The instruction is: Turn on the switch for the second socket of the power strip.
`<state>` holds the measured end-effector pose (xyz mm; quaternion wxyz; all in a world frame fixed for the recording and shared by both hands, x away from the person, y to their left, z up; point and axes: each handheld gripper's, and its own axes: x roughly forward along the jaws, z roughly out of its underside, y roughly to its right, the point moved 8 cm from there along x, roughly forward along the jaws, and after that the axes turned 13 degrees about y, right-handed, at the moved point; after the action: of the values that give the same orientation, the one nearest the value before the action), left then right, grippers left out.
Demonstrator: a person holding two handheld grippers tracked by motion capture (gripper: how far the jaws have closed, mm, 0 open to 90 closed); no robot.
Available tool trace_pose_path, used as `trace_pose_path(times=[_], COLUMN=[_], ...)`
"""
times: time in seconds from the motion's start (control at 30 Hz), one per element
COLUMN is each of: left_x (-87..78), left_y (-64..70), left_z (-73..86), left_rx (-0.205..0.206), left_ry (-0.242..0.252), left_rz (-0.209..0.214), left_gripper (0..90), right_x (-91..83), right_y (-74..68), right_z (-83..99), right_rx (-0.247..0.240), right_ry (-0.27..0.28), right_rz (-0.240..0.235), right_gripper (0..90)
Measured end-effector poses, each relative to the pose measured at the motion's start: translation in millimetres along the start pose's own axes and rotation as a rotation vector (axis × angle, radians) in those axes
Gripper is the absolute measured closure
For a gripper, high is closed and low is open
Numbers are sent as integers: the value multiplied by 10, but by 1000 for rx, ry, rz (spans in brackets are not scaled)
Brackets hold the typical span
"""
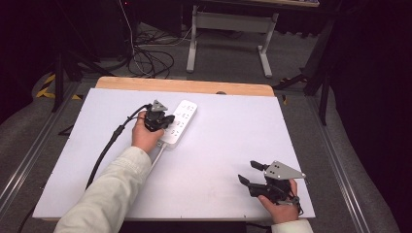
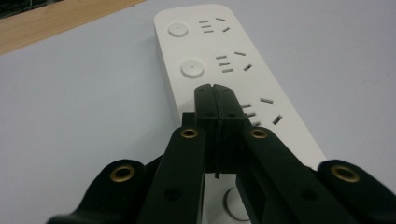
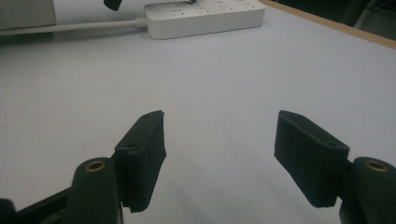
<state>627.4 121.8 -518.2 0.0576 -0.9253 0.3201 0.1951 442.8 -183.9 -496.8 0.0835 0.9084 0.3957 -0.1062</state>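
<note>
A white power strip (image 1: 180, 123) lies on the white table at the back left, with round buttons beside its socket rows. My left gripper (image 1: 167, 121) hovers over it, shut with nothing between its jaws. In the left gripper view the closed tips (image 2: 215, 91) sit above the strip (image 2: 205, 51), close to a round button (image 2: 192, 69); whether they touch it I cannot tell. My right gripper (image 1: 247, 173) rests near the table's front right corner, open and empty. In the right gripper view its jaws (image 3: 219, 154) stand wide apart over bare table, with the strip (image 3: 205, 16) far off.
The strip's white cord (image 3: 70, 27) runs off along the table. The left gripper's black cable (image 1: 109, 145) trails down the table's left side. A wooden edge (image 1: 184, 86) borders the far side. Beyond it stand a white table frame (image 1: 228, 29) and loose cables on the floor (image 1: 150, 60).
</note>
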Motion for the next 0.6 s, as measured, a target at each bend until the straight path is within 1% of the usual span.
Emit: trace_pose_path(times=[0.07, 0.1, 0.13, 0.2, 0.27, 0.33, 0.37, 0.53, 0.6], left_x=[1, 2, 6, 9, 16, 20, 20, 24, 24], left_y=[5, 2, 9, 16, 21, 37, 36, 44, 53], left_z=[2, -1, -4, -5, -11, -9, -9, -10, -10], left_rx=[3, 14, 28, 26, 38, 38, 45, 44, 54], left_ry=[-7, -9, -17, -21, -34, -43, -46, -55, -62], left_rz=[-6, -12, -27, -30, -47, -53, -58, -63, -73], left_gripper=[900, 900, 900, 900, 900, 900, 900, 900, 900], right_x=[1, 0, -1, -1, -2, -3, -2, -3, -3], right_y=[0, 0, -1, 0, -2, -2, -1, -2, -2], right_z=[-1, -2, -2, -1, -1, -2, -2, -1, 0], right_rx=[-2, -2, -1, 3, 4, 5, 7, 9, 9], right_ry=[0, 1, 1, 1, 1, 2, 4, 4, 3], right_rz=[0, -1, -1, 0, -1, -2, -3, -5, -5], right_gripper=[335, 335, 335, 335, 335, 335, 335, 335, 335])
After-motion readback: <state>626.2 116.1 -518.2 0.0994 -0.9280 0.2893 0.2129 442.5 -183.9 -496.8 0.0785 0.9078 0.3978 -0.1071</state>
